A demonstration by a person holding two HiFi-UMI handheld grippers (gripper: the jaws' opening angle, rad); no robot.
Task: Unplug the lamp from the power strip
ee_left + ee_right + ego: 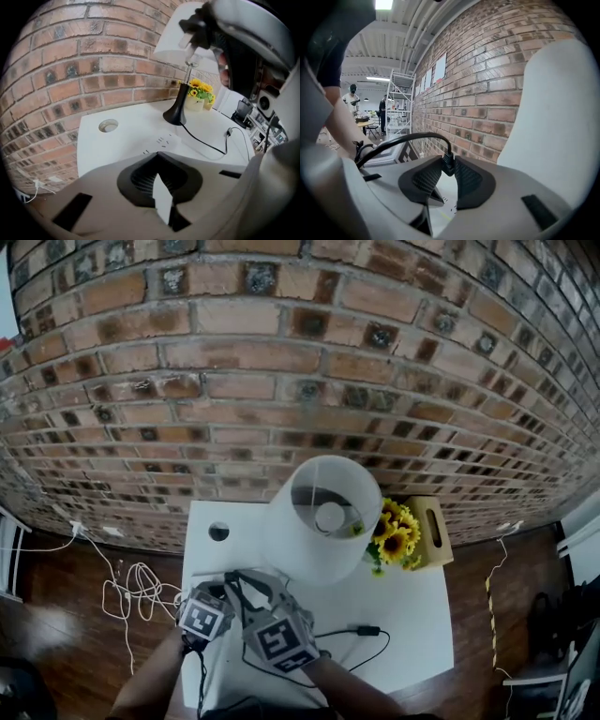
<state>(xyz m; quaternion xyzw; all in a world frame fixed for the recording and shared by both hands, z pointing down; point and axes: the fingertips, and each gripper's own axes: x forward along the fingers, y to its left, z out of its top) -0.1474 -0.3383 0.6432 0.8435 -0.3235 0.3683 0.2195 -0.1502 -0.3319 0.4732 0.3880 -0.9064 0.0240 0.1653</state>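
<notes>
Right claw is clenched on the black plug, pads either side of it, and the plug sits up in the air with brick wall behind it. By the look of it the plug is out of the power strip, though the prongs are hidden. The cord arcs off the plug toward 9 o'clock in the right gripper view.

The relation that matters: the strip lies at 6 o'clock from that claw, its slot marks showing white through the gap under the plug. It is flat on the tabletop. Seen from the left claw, the strip's long axis runs away toward 1 o'clock, toward the base of the lamp.

The left claw is the nearer one to the strip. Its pads are drawn together right at the strip's near end, and white shows in the slit behind them. Whether it pinches anything I can't tell; I'd judge it is steadying the strip.

Nothing here reads as a brand or label: the cubes carry only square patterns, and the wall posters are too small to read
</notes>
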